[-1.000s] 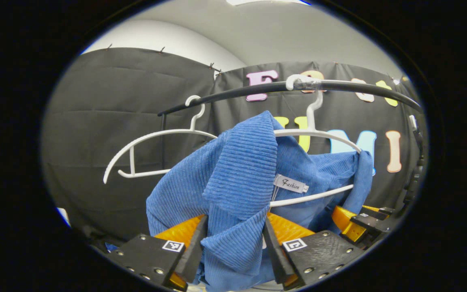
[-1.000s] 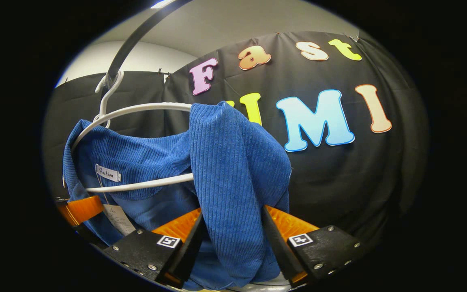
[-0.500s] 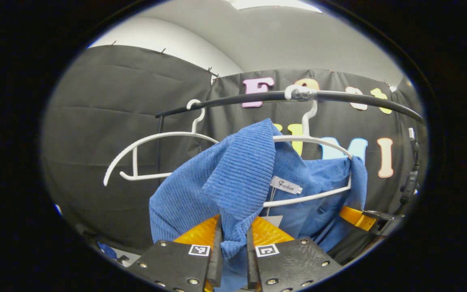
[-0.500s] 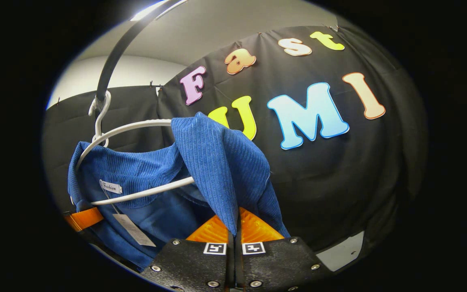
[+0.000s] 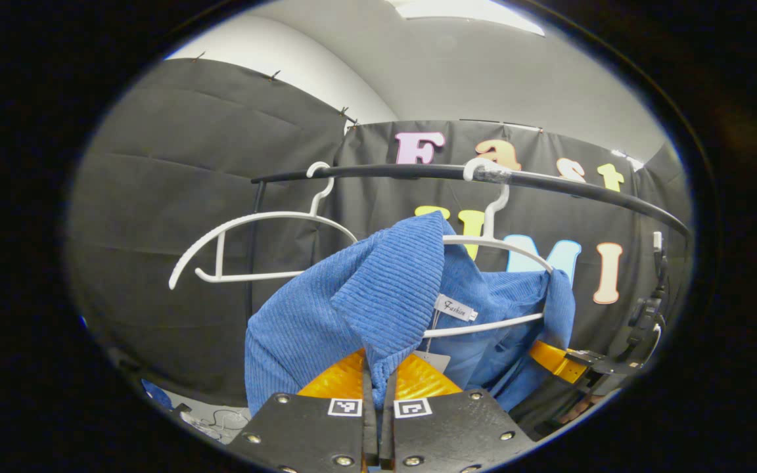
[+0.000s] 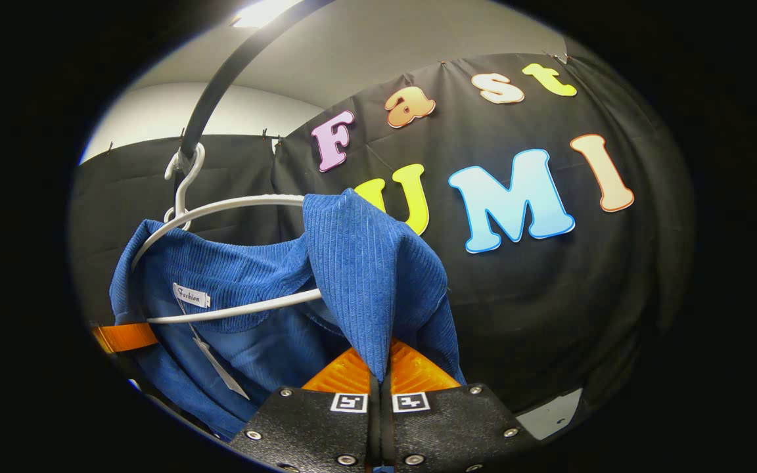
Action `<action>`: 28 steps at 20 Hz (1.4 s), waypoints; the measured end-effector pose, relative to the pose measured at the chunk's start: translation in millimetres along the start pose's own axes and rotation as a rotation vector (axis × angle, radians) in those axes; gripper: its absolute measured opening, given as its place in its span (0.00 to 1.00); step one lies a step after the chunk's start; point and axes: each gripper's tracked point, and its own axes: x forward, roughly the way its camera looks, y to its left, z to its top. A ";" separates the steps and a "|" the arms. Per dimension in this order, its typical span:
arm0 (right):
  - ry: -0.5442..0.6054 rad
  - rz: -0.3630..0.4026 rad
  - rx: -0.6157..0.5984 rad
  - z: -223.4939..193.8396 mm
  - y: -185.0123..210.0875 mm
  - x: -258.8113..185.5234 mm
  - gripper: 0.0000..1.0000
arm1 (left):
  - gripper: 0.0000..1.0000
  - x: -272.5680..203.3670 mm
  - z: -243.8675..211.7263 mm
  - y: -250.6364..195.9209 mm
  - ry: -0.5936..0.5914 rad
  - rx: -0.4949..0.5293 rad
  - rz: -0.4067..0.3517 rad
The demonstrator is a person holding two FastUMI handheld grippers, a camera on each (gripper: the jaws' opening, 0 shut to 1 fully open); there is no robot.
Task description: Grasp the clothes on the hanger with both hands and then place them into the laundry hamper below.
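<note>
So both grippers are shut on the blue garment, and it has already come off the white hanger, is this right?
Not quite. Both the left gripper and the right gripper are shut on the blue garment, but it is still draped over the white hanger, which hangs from the rail. The right gripper view shows this most plainly.

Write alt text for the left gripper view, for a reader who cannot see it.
The left gripper is shut on a fold of a blue ribbed garment that hangs on a white hanger from a black rail. An empty white hanger hangs to its left; the other gripper is at the garment's far side.
</note>
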 end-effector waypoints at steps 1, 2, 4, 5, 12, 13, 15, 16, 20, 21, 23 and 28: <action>-0.003 -0.009 -0.005 1.4 -1.4 -1.4 0.00 | 0.02 -3.4 5.3 2.1 -0.011 0.001 -0.002; -0.007 -0.017 -0.007 2.7 -1.3 -4.6 0.00 | 0.03 -8.3 10.0 5.4 -0.018 0.004 -0.008; -0.014 -0.034 0.001 5.1 0.7 -12.5 0.00 | 0.02 -20.0 21.9 8.0 -0.032 0.013 -0.026; -0.020 -0.046 0.005 8.2 0.4 -15.2 0.00 | 0.02 -23.9 28.1 9.6 -0.039 0.015 -0.033; -0.067 -0.154 -0.005 26.8 -9.6 -24.0 0.00 | 0.03 -36.4 65.2 27.3 -0.088 -0.011 -0.074; -0.071 -0.168 -0.002 28.0 -11.0 -24.2 0.00 | 0.03 -38.6 71.6 31.6 -0.098 -0.010 -0.078; -0.087 -0.197 -0.011 34.5 -14.3 -24.6 0.00 | 0.02 -38.7 84.1 42.8 -0.119 -0.002 -0.081; -0.100 -0.213 -0.023 38.9 -17.4 -23.8 0.00 | 0.02 -35.3 90.7 50.0 -0.133 0.004 -0.078; -0.146 -0.281 -0.044 57.0 -32.9 -18.6 0.00 | 0.02 -18.8 103.3 74.2 -0.144 -0.007 -0.077; -0.157 -0.296 -0.047 60.7 -35.7 -18.4 0.00 | 0.02 -16.1 104.2 80.1 -0.143 -0.016 -0.077; -0.180 -0.323 -0.064 67.0 -41.1 -17.5 0.00 | 0.02 -13.6 108.4 93.8 -0.142 -0.022 -0.066; -0.224 -0.357 -0.087 80.9 -47.4 -16.1 0.00 | 0.02 0.7 120.7 122.3 -0.165 0.003 -0.036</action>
